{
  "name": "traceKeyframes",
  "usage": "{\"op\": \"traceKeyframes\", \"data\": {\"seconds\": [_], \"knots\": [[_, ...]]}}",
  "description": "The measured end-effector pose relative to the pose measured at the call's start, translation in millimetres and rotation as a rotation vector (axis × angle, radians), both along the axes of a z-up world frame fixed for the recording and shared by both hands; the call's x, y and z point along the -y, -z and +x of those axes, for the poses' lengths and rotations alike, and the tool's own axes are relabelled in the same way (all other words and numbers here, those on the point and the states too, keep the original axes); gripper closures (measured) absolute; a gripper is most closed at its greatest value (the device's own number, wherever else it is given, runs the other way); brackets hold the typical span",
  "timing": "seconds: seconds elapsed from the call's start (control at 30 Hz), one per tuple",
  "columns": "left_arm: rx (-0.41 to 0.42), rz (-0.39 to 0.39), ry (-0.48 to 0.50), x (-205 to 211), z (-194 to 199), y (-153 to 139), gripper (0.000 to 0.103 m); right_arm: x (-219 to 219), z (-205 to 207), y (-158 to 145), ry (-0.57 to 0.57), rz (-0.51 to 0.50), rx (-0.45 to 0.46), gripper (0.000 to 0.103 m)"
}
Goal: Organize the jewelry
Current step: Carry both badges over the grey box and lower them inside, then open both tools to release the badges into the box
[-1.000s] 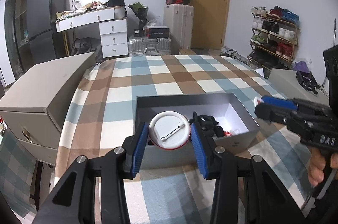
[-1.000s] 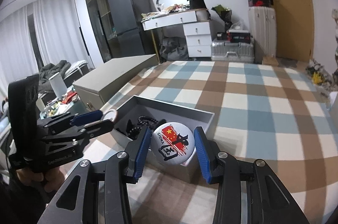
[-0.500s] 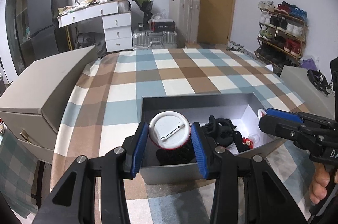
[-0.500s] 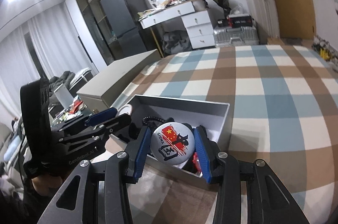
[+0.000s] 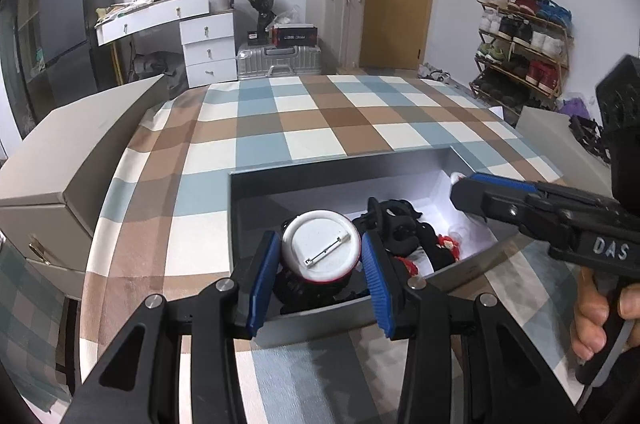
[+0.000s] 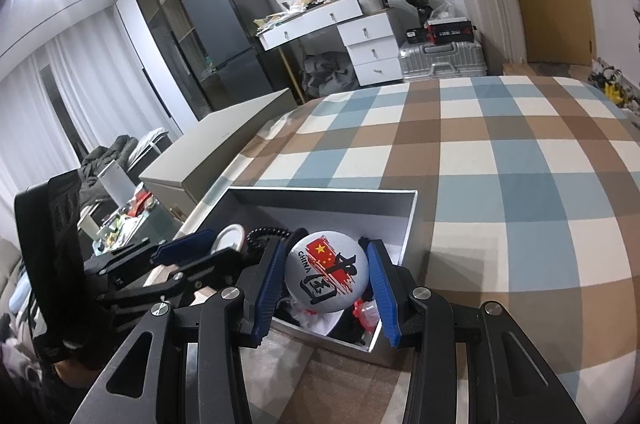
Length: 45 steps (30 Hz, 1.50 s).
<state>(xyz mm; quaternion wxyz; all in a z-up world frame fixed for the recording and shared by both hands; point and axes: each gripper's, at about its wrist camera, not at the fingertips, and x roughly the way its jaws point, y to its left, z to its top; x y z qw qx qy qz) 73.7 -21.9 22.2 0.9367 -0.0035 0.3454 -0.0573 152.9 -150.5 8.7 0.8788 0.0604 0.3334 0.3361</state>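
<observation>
Badges [image 5: 321, 247] lower, over grey box [image 5: 344, 176]

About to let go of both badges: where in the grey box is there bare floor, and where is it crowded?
Bare white floor lies along the grey box's far wall and right corner. Black accessories and red pieces crowd the near half. The checked cloth beyond the box is bare.

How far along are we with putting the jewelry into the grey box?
Done: the grey box on the checked bedspread already holds dark accessories and a red trinket. In hand: the left gripper grips a badge pin side up, the right gripper a flag badge, both over the box. Left: release both.
</observation>
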Motion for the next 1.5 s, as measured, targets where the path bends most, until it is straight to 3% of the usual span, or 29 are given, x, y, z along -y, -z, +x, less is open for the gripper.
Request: {"op": "traceKeyframes", "data": {"seconds": [0.87, 1.13, 1.27, 1.33, 1.4, 1.5], "knots": [[0.036, 0.005, 0.032, 19, 3, -6, 0.067, -2, -5, -7, -0.015, 0.01, 0.019, 0.061], [0.042, 0.001, 0.04, 24, 1, -7, 0.067, 2, -7, -11, -0.002, 0.012, 0.036, 0.059], [0.046, -0.003, 0.038, 23, 1, -8, 0.066, 5, -9, -14, 0.008, 0.01, 0.045, 0.052], [0.042, -0.004, 0.028, 23, 1, -8, 0.063, 8, -9, -14, 0.013, 0.013, 0.043, 0.051], [0.043, -0.018, 0.024, 21, 0, -8, 0.043, 11, -11, -14, 0.016, 0.01, 0.044, 0.049], [0.058, -0.048, 0.025, 18, -5, -11, 0.027, 14, -14, -14, 0.025, -0.005, 0.055, 0.039]]}}
